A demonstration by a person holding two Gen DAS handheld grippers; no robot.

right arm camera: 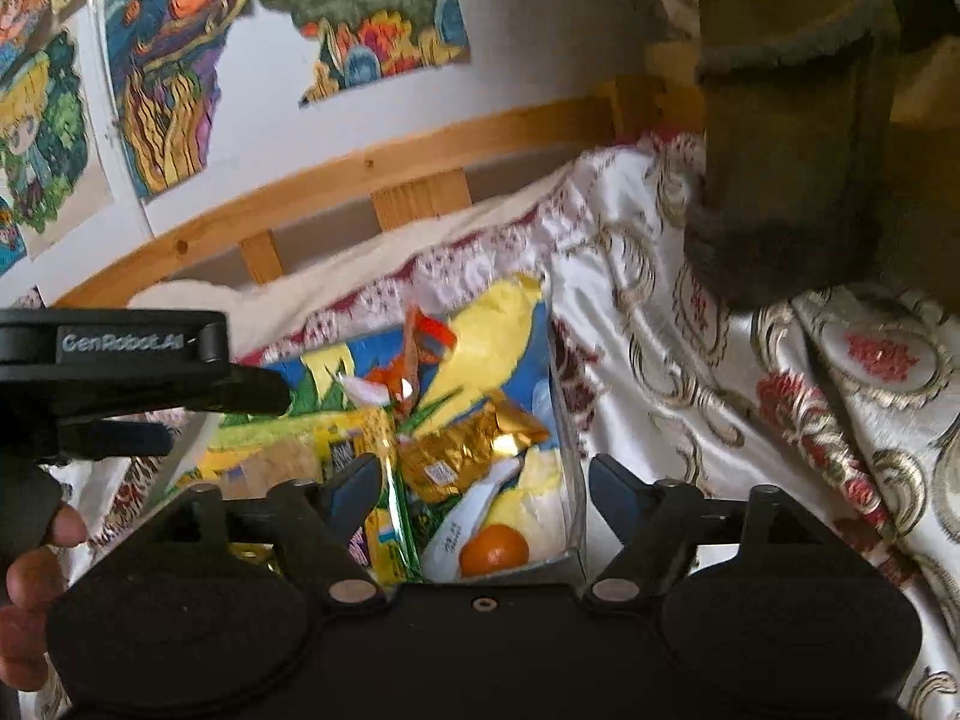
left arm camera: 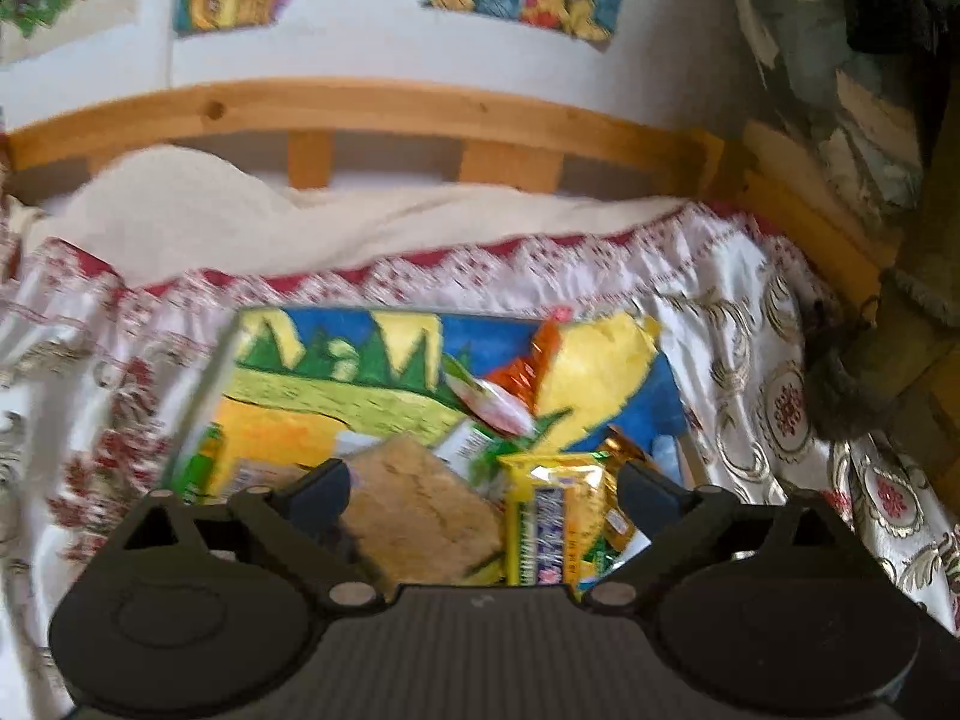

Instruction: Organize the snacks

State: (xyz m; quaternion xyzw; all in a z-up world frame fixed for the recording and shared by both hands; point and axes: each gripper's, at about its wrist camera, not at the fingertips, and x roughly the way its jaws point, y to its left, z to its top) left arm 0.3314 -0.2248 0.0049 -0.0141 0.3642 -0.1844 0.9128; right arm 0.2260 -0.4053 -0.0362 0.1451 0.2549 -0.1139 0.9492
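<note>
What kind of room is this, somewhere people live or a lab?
Most likely a home, perhaps a bedroom: colourful drawings are stuck on the wall, a wooden rail looks like a bed frame, and an embroidered cloth lies under the snacks.

left gripper (right arm camera: 108, 387): black, white "GenRobot.AI" lettering | right gripper (right arm camera: 483, 489): black, 2 dark-blue pads (silver pivot screws)

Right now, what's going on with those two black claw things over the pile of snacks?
A person is sorting snacks with a handheld gripper in each hand. Both the left gripper and the right gripper are open and hold nothing, hovering over a clear tray on a patterned cloth. The tray holds a yellow packet, a gold wrapper, a brown biscuit pack and an orange. The person's hand shows at the left edge of the right view.
</note>
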